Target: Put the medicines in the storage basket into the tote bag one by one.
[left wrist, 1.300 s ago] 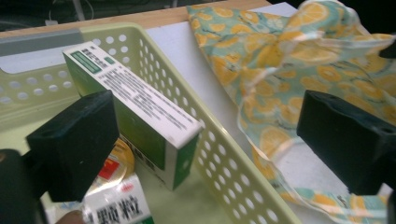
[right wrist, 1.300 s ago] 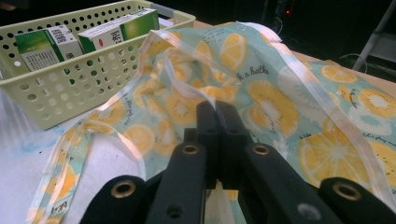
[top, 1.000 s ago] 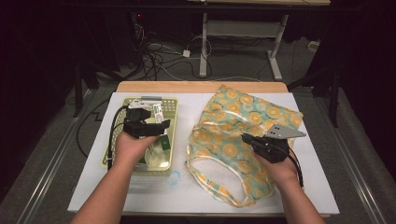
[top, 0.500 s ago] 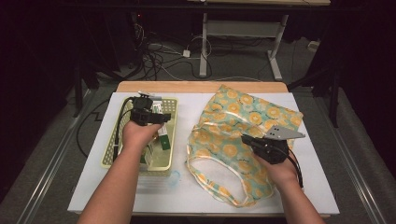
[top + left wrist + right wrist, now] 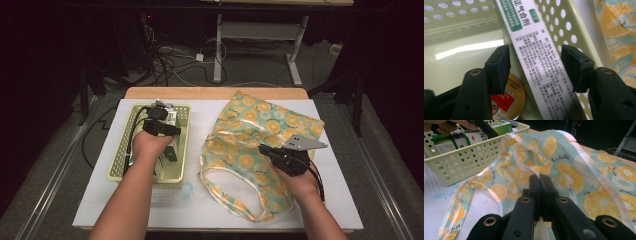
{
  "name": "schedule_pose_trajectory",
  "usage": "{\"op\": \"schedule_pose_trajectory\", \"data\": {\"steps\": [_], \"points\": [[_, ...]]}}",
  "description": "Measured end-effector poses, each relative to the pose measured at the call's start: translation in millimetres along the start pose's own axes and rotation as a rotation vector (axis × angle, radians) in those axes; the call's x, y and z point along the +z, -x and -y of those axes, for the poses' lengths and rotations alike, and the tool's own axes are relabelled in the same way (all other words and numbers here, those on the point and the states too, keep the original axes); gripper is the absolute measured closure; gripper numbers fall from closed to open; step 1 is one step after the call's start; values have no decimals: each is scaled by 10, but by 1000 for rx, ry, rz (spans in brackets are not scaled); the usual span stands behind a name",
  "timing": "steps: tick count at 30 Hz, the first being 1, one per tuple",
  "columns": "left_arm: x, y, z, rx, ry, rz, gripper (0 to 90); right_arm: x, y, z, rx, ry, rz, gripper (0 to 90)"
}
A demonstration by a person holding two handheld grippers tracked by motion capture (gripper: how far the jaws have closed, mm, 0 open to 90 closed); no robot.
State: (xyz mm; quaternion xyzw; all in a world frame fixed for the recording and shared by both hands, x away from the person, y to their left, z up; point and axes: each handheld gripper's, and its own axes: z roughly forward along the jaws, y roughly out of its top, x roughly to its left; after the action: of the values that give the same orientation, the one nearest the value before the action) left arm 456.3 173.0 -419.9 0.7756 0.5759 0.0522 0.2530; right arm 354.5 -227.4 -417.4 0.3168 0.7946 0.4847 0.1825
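My left gripper (image 5: 164, 116) reaches down into the pale green basket (image 5: 120, 150). Its jaws have just been closing around a white box with a green label (image 5: 524, 32), and the pads (image 5: 499, 62) now sit against its two long edges. A round tin with a red label (image 5: 510, 100) lies on the basket floor beside it. My right gripper (image 5: 262, 149) rests on the orange-print cloth bag (image 5: 260, 125) to the right, shut with the bag's rim (image 5: 524, 170) pinched at the tips (image 5: 539, 178).
The basket holds more green-and-white boxes (image 5: 444, 145). The bag's handle loop (image 5: 240, 210) trails toward the table's near edge. A white mat (image 5: 200, 200) covers the table. Cables and desk legs lie on the floor beyond.
The left hand has moved a little farther along the basket and sunk into it, and its jaws have narrowed onto the white box. The right hand and the bag have stayed still.
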Motion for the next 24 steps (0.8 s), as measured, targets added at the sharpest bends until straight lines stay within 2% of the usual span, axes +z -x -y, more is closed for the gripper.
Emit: {"op": "schedule_pose_trajectory", "data": {"steps": [8,24], "points": [[24,75,0,22,5,-24,519,9,-10,-2,1,0,-2,900],[20,111,30,38,31,-49,605,1,-13,-5,-2,10,4,900]]}}
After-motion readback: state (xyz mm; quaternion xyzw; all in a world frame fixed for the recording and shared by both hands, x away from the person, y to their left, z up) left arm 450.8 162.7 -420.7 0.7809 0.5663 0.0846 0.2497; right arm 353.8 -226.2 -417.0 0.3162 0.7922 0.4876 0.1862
